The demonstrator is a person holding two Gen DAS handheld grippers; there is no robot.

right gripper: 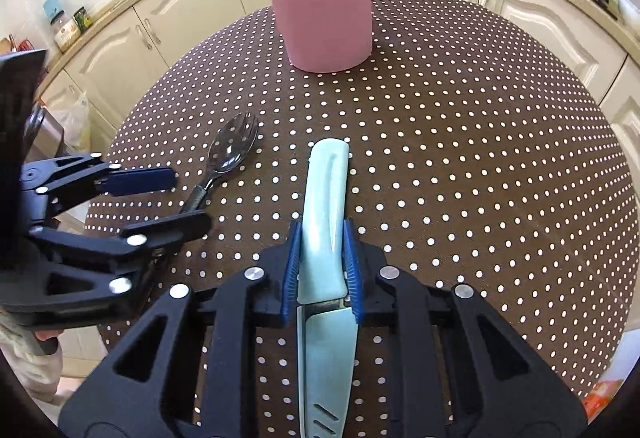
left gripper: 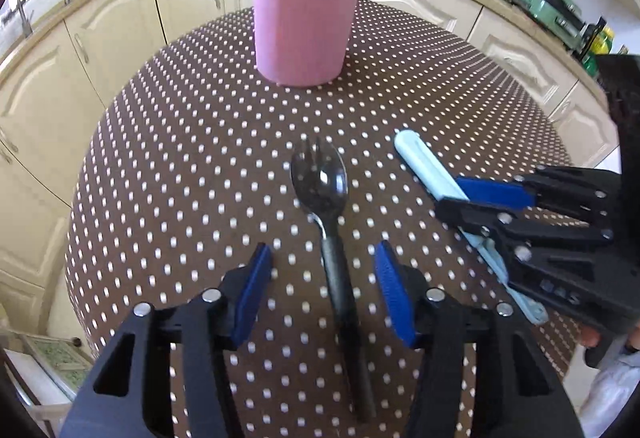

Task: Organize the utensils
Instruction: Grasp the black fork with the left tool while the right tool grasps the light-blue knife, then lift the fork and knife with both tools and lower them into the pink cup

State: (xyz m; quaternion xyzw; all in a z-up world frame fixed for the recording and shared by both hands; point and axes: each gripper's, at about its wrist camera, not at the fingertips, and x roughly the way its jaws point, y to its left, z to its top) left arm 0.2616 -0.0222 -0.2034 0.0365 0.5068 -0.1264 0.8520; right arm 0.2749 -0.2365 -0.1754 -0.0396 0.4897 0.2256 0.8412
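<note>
Polka-dot tablecloth (left gripper: 180, 142) covers the table, with a pink holder (left gripper: 306, 18) at the far side stuffed with wooden sticks. Left gripper (left gripper: 324, 290) is wide open, its fingers either side of the spork (left gripper: 320, 178) handle, not touching. Right gripper (right gripper: 320, 266) is clamped on the pale blue knife (right gripper: 326, 190) handle.

Pink holder (left gripper: 306, 22), pale blue knife (right gripper: 324, 206), black-handled spork (left gripper: 320, 178), brown white-dotted tablecloth (left gripper: 200, 142), blue-padded black tools.

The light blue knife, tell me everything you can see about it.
The light blue knife lies flat on the polka-dot tablecloth, handle pointing toward the pink utensil holder. Handle and blade sheath look like matching pale plastic; the sheath has slots. The right gripper is shut on the handle near the blade.
</note>
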